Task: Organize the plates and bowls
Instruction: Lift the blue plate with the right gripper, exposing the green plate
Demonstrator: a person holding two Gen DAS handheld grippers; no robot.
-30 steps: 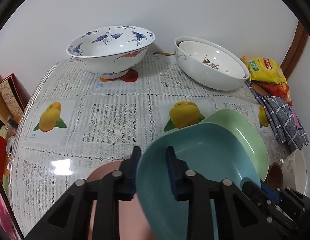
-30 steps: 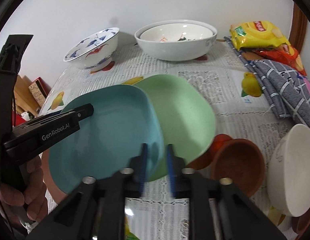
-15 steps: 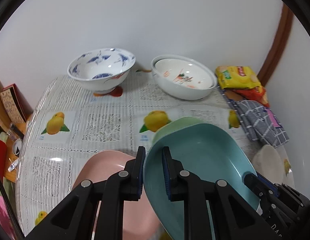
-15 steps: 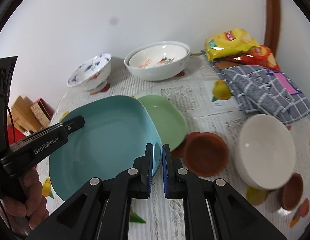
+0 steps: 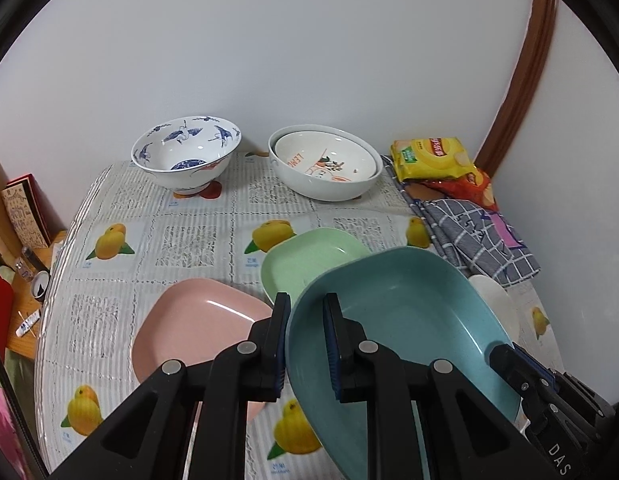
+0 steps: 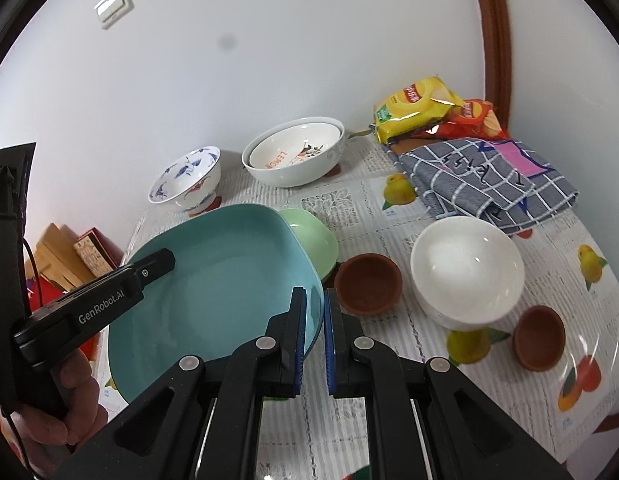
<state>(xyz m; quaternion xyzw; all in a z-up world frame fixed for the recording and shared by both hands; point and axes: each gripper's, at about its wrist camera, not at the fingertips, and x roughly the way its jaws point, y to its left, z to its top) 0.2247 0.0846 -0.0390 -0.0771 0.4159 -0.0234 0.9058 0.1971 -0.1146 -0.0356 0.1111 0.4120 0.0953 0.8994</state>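
Both grippers hold a teal plate lifted and tilted above the table. My left gripper is shut on its left rim. My right gripper is shut on its right rim, with the teal plate reaching left. A green plate lies on the table behind it, partly hidden in the right wrist view. A pink plate lies at the left. A white bowl and two brown bowls sit at the right.
A blue-patterned bowl and two nested white bowls stand at the back by the wall. Snack bags and a checked cloth lie at the back right. The table edge drops off at the left.
Both grippers rose and pulled back with the teal plate, lifting it off the green plate. The pink and green plates now show more fully.
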